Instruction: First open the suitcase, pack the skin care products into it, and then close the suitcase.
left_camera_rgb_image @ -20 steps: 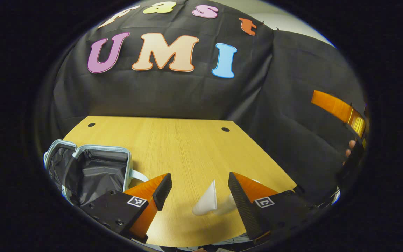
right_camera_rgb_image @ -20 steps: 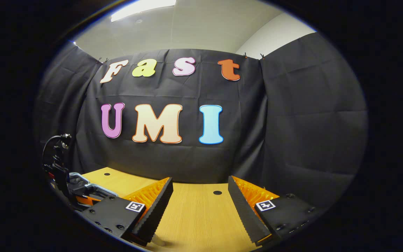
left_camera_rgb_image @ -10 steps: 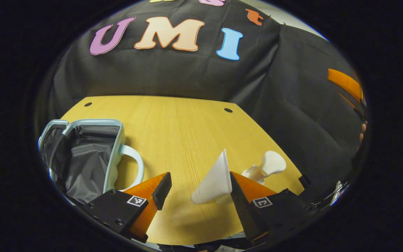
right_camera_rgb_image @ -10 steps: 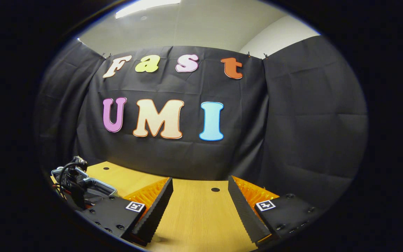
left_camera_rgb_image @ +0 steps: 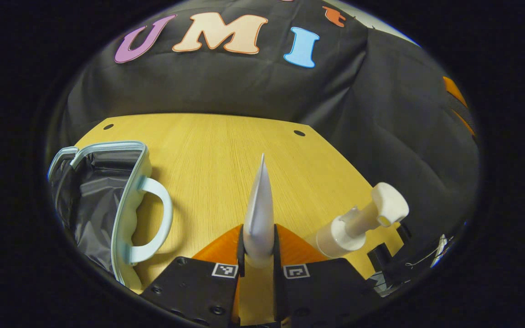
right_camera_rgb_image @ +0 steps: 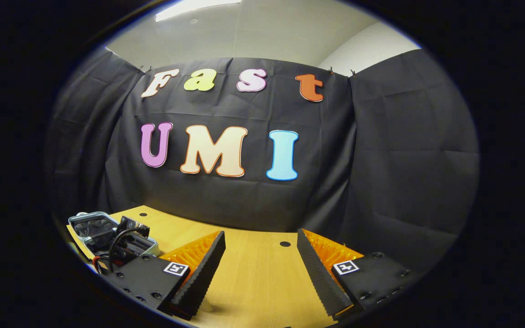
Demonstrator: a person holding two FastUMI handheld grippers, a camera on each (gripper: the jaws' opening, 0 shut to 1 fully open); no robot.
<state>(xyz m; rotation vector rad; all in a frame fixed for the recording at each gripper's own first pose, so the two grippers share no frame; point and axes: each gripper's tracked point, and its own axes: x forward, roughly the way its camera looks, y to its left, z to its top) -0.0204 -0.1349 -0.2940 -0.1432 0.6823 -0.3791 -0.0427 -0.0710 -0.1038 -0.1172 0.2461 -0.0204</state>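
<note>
My left gripper (left_camera_rgb_image: 258, 248) is shut on a white squeeze tube (left_camera_rgb_image: 259, 209), whose flat crimped end points up and away from me. A white pump bottle (left_camera_rgb_image: 358, 223) lies on the wooden table (left_camera_rgb_image: 226, 150) just to the right of the fingers. The pale blue suitcase (left_camera_rgb_image: 128, 200) stands open at the left, dark lining showing and its handle toward the table's middle. In the right gripper view, my right gripper (right_camera_rgb_image: 261, 255) hangs open over the table with nothing between its fingers. The suitcase (right_camera_rgb_image: 87, 225) sits far left there, partly hidden by the other gripper's body (right_camera_rgb_image: 123, 239).
Black cloth walls close in the table at the back and right. Two small round holes (left_camera_rgb_image: 298, 133) mark the table's far corners. The table's right edge runs close behind the pump bottle. Bare wood lies between suitcase and tube.
My left gripper went from open beside the tube to shut on it, and the view tilted down so the pump bottle came into sight. The right gripper stayed open, drifting slightly.
</note>
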